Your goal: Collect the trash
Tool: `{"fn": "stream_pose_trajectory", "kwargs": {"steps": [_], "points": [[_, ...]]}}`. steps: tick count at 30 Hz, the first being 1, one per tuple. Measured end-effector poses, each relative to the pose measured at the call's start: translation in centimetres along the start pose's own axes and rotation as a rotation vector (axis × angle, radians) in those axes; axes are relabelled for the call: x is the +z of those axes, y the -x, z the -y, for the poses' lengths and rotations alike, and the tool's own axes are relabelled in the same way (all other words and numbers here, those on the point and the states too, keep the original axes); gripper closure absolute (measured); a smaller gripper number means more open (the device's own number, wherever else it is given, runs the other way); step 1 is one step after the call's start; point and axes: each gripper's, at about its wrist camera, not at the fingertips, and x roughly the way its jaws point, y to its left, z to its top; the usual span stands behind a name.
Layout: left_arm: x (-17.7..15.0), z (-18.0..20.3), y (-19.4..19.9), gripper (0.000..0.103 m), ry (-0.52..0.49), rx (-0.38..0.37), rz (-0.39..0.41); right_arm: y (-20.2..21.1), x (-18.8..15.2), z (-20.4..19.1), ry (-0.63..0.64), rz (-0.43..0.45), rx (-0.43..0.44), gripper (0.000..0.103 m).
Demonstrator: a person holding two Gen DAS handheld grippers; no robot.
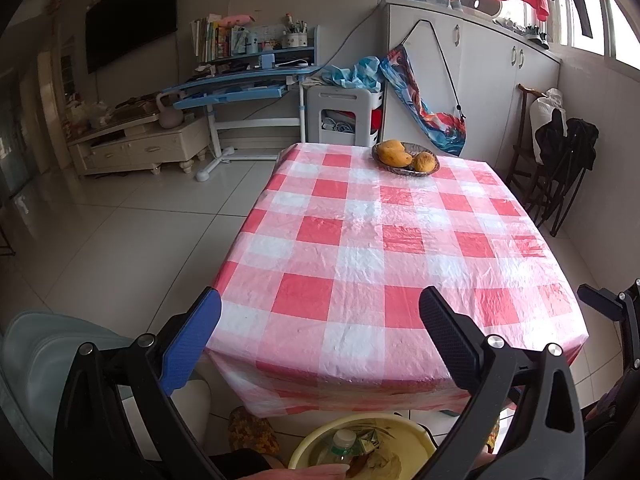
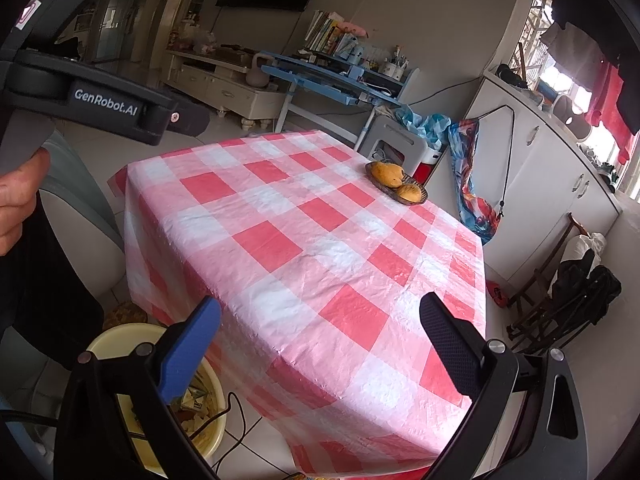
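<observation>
Left wrist: hand-held gripper (image 1: 320, 320) wide, empty

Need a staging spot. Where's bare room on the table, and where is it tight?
The checked tablecloth is bare from the near edge up to the fruit basket, which occupies only the far right corner. It is crowded below the near edge, where the yellow basin holds trash.

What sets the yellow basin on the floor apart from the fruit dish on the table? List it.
The yellow basin sits on the floor at the table's near end; the fruit dish sits on the checked tablecloth near its far end.
The basin is pale yellow and deep; the dish is dark and shallow.
The basin holds trash, including a plastic bottle; the dish holds yellow-orange fruit.
Both are round, open containers.
</observation>
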Motion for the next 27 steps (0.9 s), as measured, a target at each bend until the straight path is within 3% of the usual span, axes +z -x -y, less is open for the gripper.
{"fn": "stream_pose_trajectory", "kwargs": {"steps": [17, 27], "points": [[-0.3, 1.8, 0.9, 0.007, -0.082, -0.008, 0.035, -0.1, -0.3, 1.1, -0.036, 0.011, -0.099, 0.008], [-0.2, 2.3, 1.0, 0.007, -0.096, -0.015, 0.032, -0.4, -0.6, 0.7, -0.011, -0.003, -0.109, 0.008]]}}
